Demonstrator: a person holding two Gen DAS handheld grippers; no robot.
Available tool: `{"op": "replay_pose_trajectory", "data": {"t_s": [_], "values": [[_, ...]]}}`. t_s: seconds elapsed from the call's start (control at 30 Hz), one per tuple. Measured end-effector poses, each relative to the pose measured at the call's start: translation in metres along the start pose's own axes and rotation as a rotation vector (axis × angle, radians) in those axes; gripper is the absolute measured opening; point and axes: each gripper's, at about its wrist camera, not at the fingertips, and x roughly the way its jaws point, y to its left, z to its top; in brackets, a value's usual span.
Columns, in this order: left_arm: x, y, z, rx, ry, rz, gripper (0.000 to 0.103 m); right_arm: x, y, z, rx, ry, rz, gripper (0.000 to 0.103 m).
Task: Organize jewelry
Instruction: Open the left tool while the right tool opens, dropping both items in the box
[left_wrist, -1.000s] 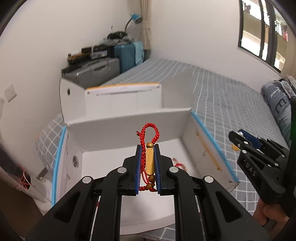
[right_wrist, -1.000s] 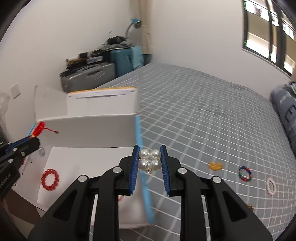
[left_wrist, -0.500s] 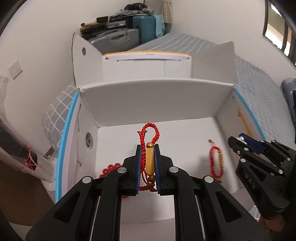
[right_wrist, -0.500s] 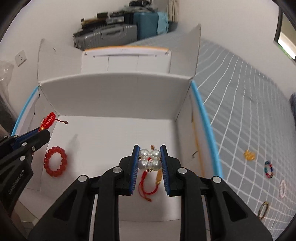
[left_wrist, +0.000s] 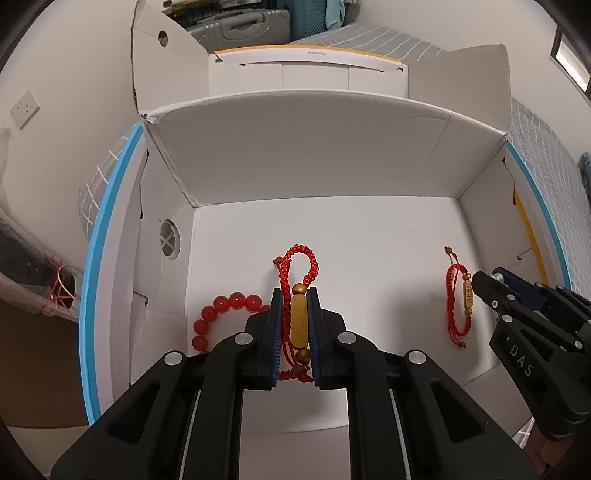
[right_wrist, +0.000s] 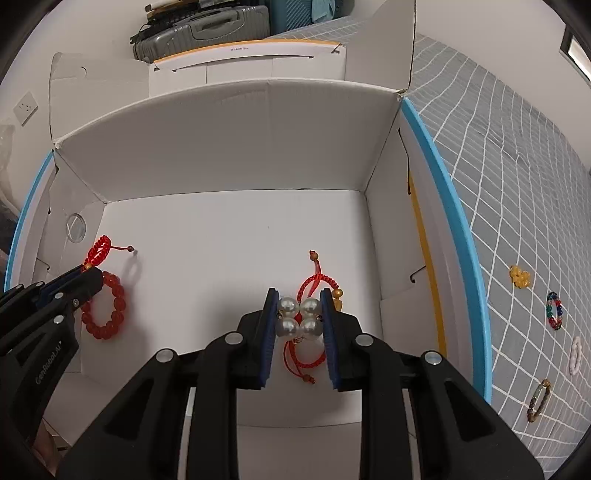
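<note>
An open white cardboard box (left_wrist: 332, 155) (right_wrist: 229, 147) fills both views. My left gripper (left_wrist: 294, 299) hangs over its floor, shut on a red cord bracelet with a gold bar (left_wrist: 298, 321). Beneath it on the left lies a red bead bracelet (left_wrist: 229, 306) (right_wrist: 107, 306). A second red cord bracelet with a gold bar (left_wrist: 461, 299) (right_wrist: 314, 284) rests on the floor at the right. Over that one my right gripper (right_wrist: 299, 295) is shut on a cluster of white pearls (right_wrist: 298, 317). Each gripper shows at the edge of the other's view, the right (left_wrist: 476, 282) and the left (right_wrist: 90, 271).
The box stands on a bed with a grey checked cover (right_wrist: 498, 147). Several loose bracelets lie on the cover to the right: yellow (right_wrist: 519, 277), multicoloured (right_wrist: 554, 310), white (right_wrist: 575, 356) and dark green (right_wrist: 538, 400). Suitcases (right_wrist: 207, 26) stand by the far wall.
Both grippers have dropped and tipped downward over the box, holding their jewelry. The box floor with the red bead bracelet and the second cord bracelet has come into view.
</note>
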Motion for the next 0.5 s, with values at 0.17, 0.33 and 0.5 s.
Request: {"op": "replay_pose_trajectory", "data": {"t_s": [0.17,0.33,0.5], "values": [[0.0,0.0,0.002,-0.016,0.006,0.016,0.016,0.001,-0.001,0.002,0.015,0.006,-0.002,0.025],[-0.006,0.0,0.002,-0.023,-0.011,0.036,0.045,-0.003,0.0,0.002,0.017,-0.011,-0.001,0.049],[-0.019,-0.001,0.002,-0.029,-0.067,0.068,0.079,-0.011,0.003,0.0,0.002,-0.054,0.007,0.072]]}}
